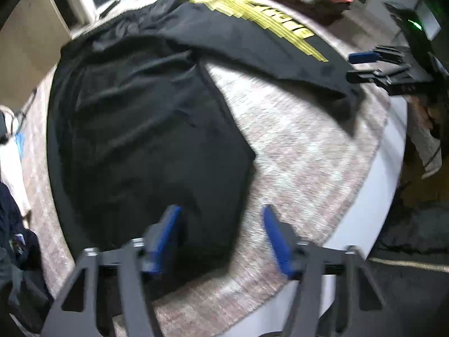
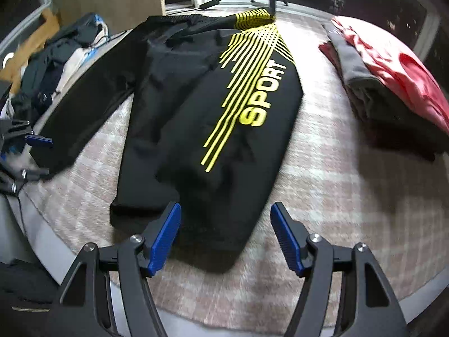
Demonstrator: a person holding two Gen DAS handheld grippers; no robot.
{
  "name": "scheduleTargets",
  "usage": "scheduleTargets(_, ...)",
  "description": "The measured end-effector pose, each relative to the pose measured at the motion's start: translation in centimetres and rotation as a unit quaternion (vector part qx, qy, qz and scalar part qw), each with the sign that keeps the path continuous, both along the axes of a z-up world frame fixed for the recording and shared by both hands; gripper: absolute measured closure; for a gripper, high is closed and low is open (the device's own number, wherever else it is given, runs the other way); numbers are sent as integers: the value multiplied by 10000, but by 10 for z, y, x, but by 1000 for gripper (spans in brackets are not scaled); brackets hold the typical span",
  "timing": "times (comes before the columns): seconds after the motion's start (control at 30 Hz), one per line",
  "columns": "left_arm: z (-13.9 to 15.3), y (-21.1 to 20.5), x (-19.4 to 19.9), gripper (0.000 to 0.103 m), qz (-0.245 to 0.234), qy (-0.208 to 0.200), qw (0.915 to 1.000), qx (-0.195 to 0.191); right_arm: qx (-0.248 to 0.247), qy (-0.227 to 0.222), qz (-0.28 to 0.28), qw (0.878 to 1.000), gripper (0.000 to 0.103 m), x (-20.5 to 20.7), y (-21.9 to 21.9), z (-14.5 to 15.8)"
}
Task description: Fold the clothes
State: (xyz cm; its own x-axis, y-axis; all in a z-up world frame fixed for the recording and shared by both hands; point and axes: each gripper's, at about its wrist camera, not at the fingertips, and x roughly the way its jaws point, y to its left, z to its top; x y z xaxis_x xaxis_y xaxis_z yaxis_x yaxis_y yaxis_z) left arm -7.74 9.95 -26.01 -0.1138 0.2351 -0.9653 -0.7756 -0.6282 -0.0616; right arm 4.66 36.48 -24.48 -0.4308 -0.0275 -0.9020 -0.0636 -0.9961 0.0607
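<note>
Black track pants (image 2: pixel 213 118) with yellow SPORT print (image 2: pixel 263 95) lie flat on pink checked blanket (image 2: pixel 322 168), legs splayed. Left tool (image 1: pixel 221 236) jaws apart over one cuff, right tool (image 2: pixel 226 236) jaws apart over other. Folded stack (image 2: pixel 393 78) at 2 o'clock.

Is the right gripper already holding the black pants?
No, the right gripper is open, its blue fingers spread apart above the hem of the black pants.

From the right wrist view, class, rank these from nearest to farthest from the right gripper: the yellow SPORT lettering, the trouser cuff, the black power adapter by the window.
Right gripper:
1. Trouser cuff, between its fingers.
2. SPORT lettering, mid-leg, ahead.
3. Power adapter, far edge.
</note>
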Motion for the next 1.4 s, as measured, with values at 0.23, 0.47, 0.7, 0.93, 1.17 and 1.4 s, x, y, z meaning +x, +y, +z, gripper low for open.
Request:
scheduleTargets(0.23, 15, -14, -20, 98, 88, -637, 9964, 545, -110, 87, 16, 9999, 94, 3, 7, 19)
scheduleTargets(0.47, 96, -35, -13, 98, 49, -633, 9884, 1377, -208, 311, -255, 9990, 96, 20, 29, 68)
scheduleTargets(0.7, 46, -9, 9, 50, -460, -236, 9975, 483, -326, 101, -703, 9969, 77, 22, 45, 65)
scheduleTargets(0.93, -1, -5, 1, 66, -586, -161, 9981, 51, -315, 23, -619, 9976, 77, 29, 17, 53)
scheduleTargets(1.17, 28, -24, -28, 101, -297, -773, 9940, 712, -271, 131, -876, 9957, 77, 47, 14, 55)
scheduleTargets(1.4, 73, -40, -18, 60, -385, -781, 9865, 1386, -378, 145, -1326, 9903, 77, 63, 25, 51)
